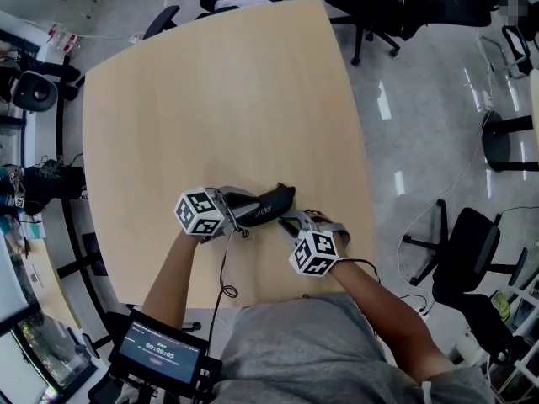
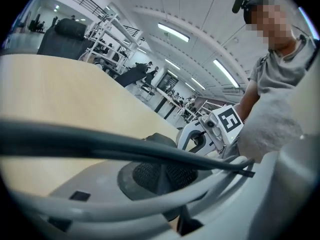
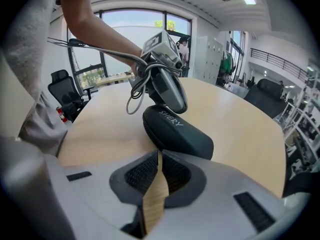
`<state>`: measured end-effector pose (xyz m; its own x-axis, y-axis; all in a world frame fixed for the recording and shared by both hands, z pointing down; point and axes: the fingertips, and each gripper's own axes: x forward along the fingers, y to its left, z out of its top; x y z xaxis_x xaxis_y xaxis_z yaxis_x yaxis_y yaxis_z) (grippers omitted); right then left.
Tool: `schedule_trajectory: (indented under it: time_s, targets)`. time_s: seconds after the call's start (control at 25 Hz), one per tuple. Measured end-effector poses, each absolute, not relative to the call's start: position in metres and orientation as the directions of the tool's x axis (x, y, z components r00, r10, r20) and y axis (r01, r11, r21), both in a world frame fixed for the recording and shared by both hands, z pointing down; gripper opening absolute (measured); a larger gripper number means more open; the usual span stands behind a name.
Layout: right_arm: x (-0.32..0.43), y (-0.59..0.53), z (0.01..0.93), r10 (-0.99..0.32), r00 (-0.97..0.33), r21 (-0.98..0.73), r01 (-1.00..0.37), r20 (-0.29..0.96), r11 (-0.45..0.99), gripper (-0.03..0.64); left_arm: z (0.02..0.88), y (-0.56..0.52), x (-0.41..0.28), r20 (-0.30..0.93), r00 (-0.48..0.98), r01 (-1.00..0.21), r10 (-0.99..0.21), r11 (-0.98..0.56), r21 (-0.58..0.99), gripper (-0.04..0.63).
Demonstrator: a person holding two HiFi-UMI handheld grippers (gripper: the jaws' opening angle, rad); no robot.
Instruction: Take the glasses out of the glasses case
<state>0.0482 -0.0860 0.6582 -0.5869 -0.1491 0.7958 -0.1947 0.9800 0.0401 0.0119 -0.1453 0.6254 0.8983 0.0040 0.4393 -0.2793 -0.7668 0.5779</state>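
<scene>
We see closed glasses case point(image 1: 268, 204) lying on desk point(image 1: 210, 99), just ahead of right gripper point(image 3: 159, 154); its fingers nearly together, empty. Left gripper point(image 2: 161, 171) fingers pressed together, tips on case's end.

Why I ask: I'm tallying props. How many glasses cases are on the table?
1. The dark glasses case lies closed on the table, between the left gripper and the right gripper. Nothing seems hidden.
</scene>
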Motion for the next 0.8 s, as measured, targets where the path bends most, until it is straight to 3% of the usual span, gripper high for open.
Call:
schedule_trajectory:
  time_s: [0.16,0.28,0.44,0.6,0.8]
  targets:
    - [0.048,-0.085,0.656,-0.155,-0.604,0.029,-0.214,0.781,0.976,0.011,0.620,-0.142,0.014,0.532,0.846,-0.247,-0.037,-0.911,0.329,0.047]
    - [0.046,-0.088,0.657,-0.157,-0.612,0.029,-0.214,0.775,0.976,0.011,0.618,-0.140,0.016,0.615,0.781,-0.249,-0.114,-0.959,0.139,0.246]
    - [0.045,-0.092,0.655,-0.159,-0.617,0.031,-0.212,0.771,0.977,0.011,0.634,-0.127,0.021,0.719,0.685,-0.206,-0.114,-0.978,0.041,0.391]
    - [0.041,-0.094,0.652,-0.156,-0.617,0.032,-0.207,0.771,0.978,0.011,0.661,-0.109,0.026,0.797,0.604,-0.140,-0.022,-0.987,0.079,0.394]
    - [0.043,-0.092,0.648,-0.148,-0.615,0.032,-0.197,0.775,0.980,0.011,0.657,-0.113,0.033,0.754,0.656,-0.202,-0.022,-0.968,0.148,0.390]
